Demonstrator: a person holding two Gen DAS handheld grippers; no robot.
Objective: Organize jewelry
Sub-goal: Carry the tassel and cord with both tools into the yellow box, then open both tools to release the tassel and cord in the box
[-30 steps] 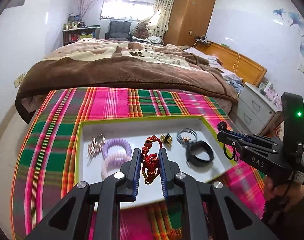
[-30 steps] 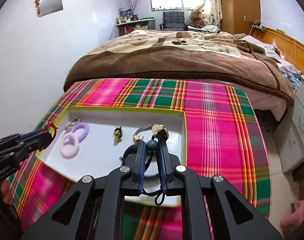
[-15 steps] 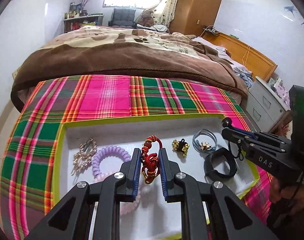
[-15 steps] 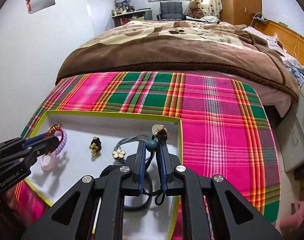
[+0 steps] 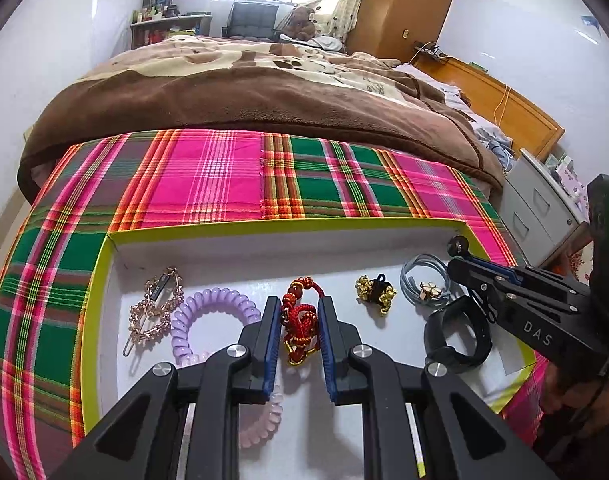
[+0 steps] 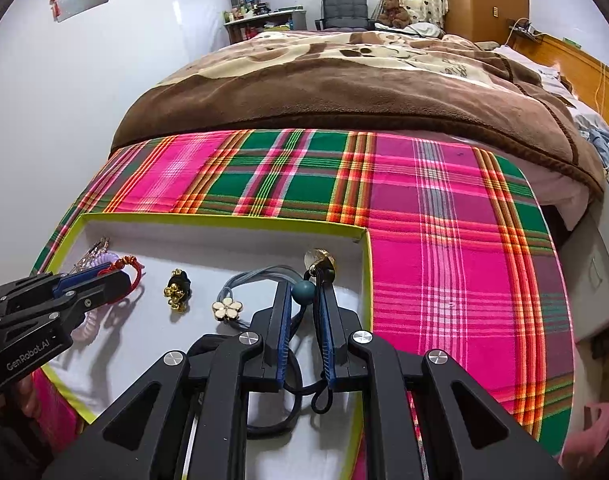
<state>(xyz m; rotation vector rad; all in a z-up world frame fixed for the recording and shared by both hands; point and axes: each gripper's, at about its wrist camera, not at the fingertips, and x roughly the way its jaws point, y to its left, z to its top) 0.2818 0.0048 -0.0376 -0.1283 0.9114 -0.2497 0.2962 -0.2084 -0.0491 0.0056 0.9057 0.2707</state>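
So there's a shallow white tray [image 5: 100,280] with a lime-green rim sitting on a pink and green plaid cloth [image 5: 208,176] at the foot of a bed.

Going left to right in the left wrist view: a gold rhinestone hair clip [image 5: 154,308] lies near the tray's left edge, with a purple spiral hair tie [image 5: 212,312] just beside it and a pale pink spiral tie [image 5: 264,420] partly hidden under the left gripper [image 5: 298,320]. That gripper is nearly closed, pinching a red knotted cord bracelet [image 5: 300,328] between its blue pads, and the bracelet's beaded end sticks out past the tips, toward the tray's far edge.

Right of that, a small black tie with gold bells [image 5: 376,290] lies on its own. Then comes a grey-blue elastic with a white flower charm [image 5: 424,286] near the far right corner, touching a black wristband [image 5: 458,336].

The right gripper [image 6: 304,292] is over the tray's right edge, closed on a black hair elastic with a teal bead [image 6: 303,291]. A gold charm pokes out just past the tips, and the elastic's loop hangs below, I think just clear of the tray floor.
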